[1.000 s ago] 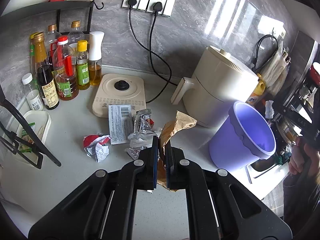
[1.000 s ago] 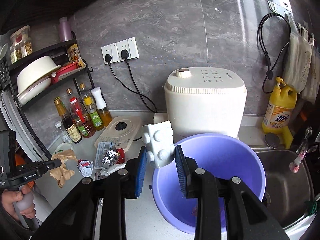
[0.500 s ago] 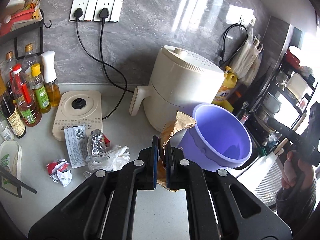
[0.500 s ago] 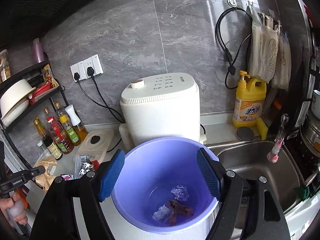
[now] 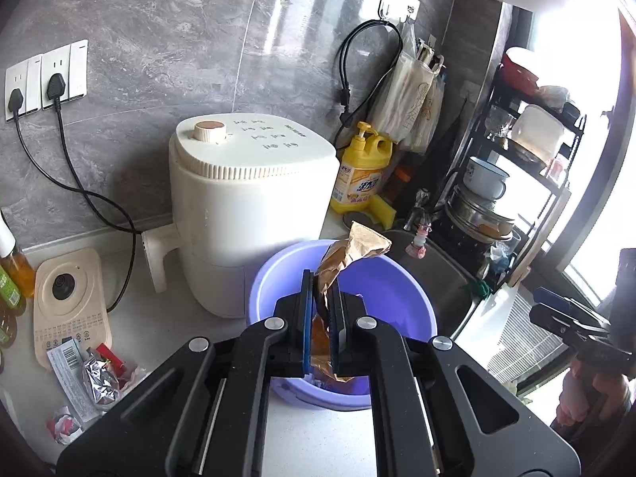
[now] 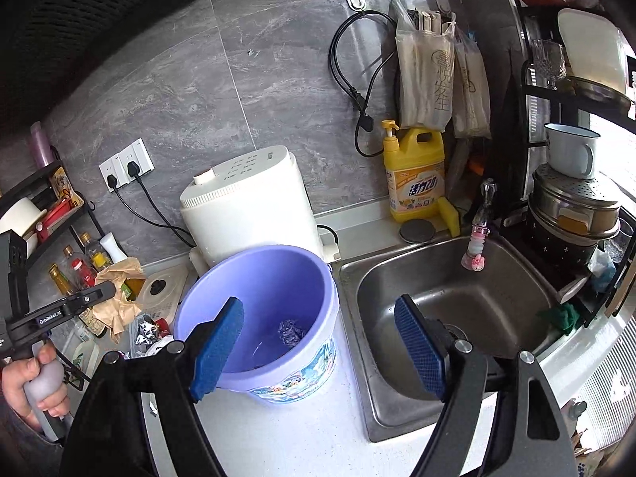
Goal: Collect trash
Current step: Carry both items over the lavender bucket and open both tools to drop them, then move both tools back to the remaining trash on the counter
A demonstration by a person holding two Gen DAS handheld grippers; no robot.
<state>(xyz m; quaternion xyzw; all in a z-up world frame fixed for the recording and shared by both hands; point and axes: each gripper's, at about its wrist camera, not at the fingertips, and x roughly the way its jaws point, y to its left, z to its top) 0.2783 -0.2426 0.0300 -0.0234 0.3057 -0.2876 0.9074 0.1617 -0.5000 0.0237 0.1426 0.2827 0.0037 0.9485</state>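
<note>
My left gripper (image 5: 322,318) is shut on a crumpled brown paper bag (image 5: 357,244) and holds it above the mouth of the purple bucket (image 5: 401,298). In the right wrist view the same paper (image 6: 115,290) hangs just left of the bucket (image 6: 278,274), which holds a foil ball (image 6: 290,332). My right gripper (image 6: 318,338) stands wide open over the bucket's right rim and the sink edge, with nothing between its blue pads. More trash lies on the counter at the left: a foil wrapper (image 5: 99,377), a white labelled wrapper (image 5: 65,361) and a red-and-white scrap (image 5: 63,423).
A white air fryer (image 5: 246,206) stands right behind the bucket. The steel sink (image 6: 457,298) lies to its right, with a yellow detergent bottle (image 6: 417,175) behind it and a black rack of pots (image 6: 572,206) at the far right. A cream base unit (image 5: 67,306) and bottles stand at the left.
My left gripper has swung right with the brown paper, from the trash pile to above the bucket. My right gripper let go of a white blocky piece, opened wide and moved right towards the sink.
</note>
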